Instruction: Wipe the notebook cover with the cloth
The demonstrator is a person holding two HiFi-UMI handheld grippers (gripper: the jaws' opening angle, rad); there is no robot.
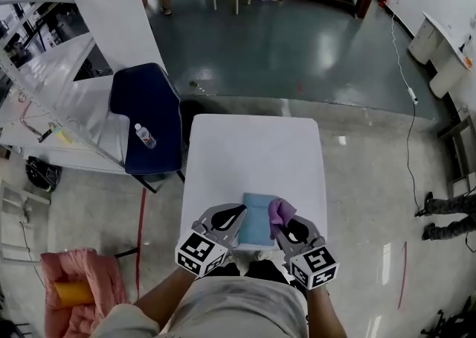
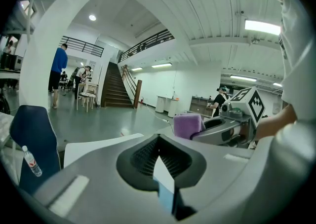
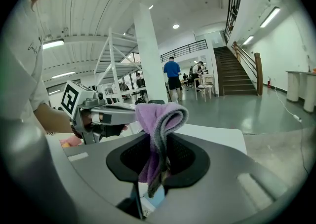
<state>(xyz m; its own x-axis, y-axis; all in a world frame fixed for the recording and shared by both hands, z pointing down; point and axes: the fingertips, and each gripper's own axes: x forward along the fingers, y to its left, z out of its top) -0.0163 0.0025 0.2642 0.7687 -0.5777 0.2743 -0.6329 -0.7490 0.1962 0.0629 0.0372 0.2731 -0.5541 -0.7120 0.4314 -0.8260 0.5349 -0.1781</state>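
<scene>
A light blue notebook [image 1: 256, 219] lies flat near the front edge of the white table [image 1: 256, 150]. My right gripper [image 1: 281, 225] is at the notebook's right edge, shut on a folded purple cloth [image 1: 279, 211] that sticks up out of its jaws [image 3: 159, 119]. A strip of notebook [image 3: 157, 197] shows below the cloth. My left gripper [image 1: 239, 214] is at the notebook's left edge with its jaws together and nothing between them. Only a thin wedge of table and blue notebook [image 2: 165, 196] shows behind its tips. Both grippers point forward, side by side.
A navy chair [image 1: 149, 117] with a water bottle [image 1: 145, 135] on its seat stands left of the table. White desks [image 1: 52, 106] lie further left. A pink bundle [image 1: 78, 284] sits on the floor at lower left. A cable [image 1: 407, 98] runs across the floor at right.
</scene>
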